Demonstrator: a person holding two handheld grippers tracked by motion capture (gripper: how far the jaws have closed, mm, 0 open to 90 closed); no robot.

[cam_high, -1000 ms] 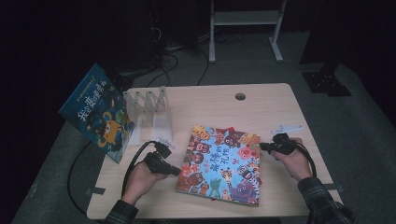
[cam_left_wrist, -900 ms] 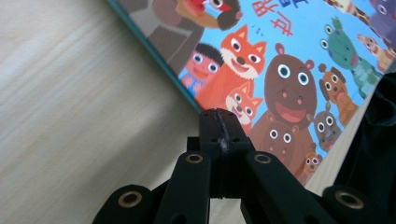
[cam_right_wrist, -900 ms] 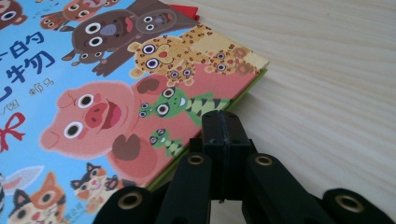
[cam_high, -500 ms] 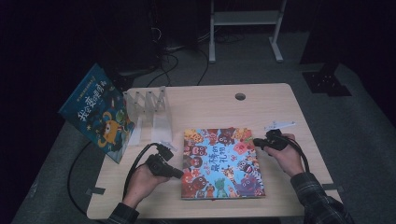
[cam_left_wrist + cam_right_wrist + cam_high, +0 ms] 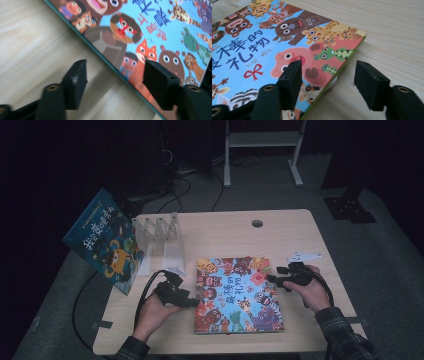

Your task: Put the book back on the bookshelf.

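Picture book (image 5: 237, 295) flat on table (image 5: 220, 227); left gripper (image 5: 192, 303) at book's 9 o'clock edge, right gripper (image 5: 272, 279) at 3 o'clock, both just opened, gripping nothing

The picture book (image 5: 237, 292) is covered in smooth, slightly glossy printed card; the table (image 5: 220, 235) is finished in pale matt wood grain; the rack (image 5: 160, 232) is formed of clear plastic.
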